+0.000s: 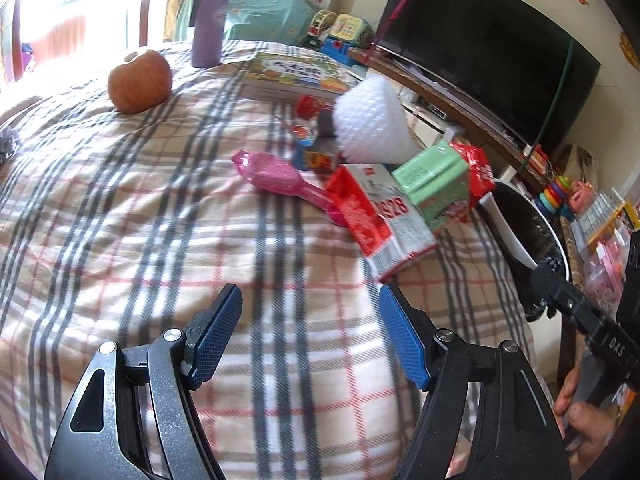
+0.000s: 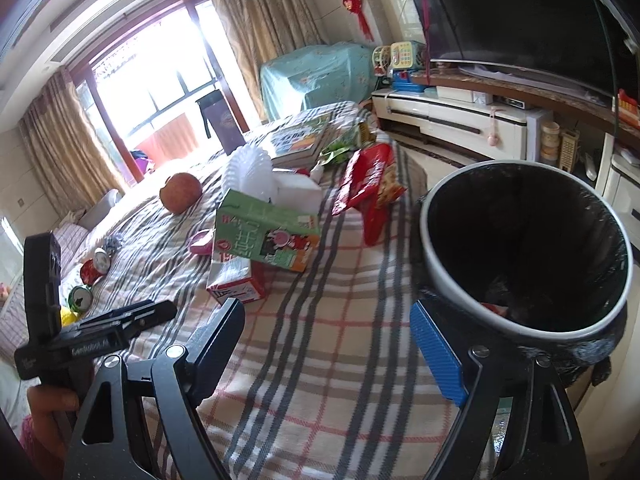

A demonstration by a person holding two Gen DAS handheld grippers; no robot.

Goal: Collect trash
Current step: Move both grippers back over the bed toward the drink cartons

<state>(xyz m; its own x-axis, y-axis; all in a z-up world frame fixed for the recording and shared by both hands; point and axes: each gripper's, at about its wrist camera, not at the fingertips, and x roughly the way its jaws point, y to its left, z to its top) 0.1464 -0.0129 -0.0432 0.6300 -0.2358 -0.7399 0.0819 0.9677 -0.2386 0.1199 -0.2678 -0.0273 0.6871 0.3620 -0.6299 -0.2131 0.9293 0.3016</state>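
Two grippers hover over a plaid-covered bench (image 1: 160, 220), each with its jaws spread wide and nothing between them. Ahead of the left gripper (image 1: 310, 336), slightly toward its right jaw, lies a red-and-white carton (image 1: 384, 216) on its side, its long axis running away from the jaws and slanting up to the left, one short end nearest the right jaw. Touching it on the far side is a green carton (image 1: 434, 184), also lying down. Behind that sits a white foam net (image 1: 372, 124), flared end toward the jaws. A pink brush (image 1: 276, 176) lies left of the cartons, its handle pointing at the red carton. Farther off to the left rests an apple (image 1: 140, 82), with a purple flask (image 1: 210, 20) upright beyond it and books (image 1: 296, 74) to its right.

From the right gripper (image 2: 328, 344), the bin (image 2: 440, 256) stands just past the right jaw, off the bench edge, its black-lined mouth tilted toward the camera and some trash dimly visible inside. A red wrapper (image 2: 368, 180) lies crumpled beyond the cartons, near the far edge.
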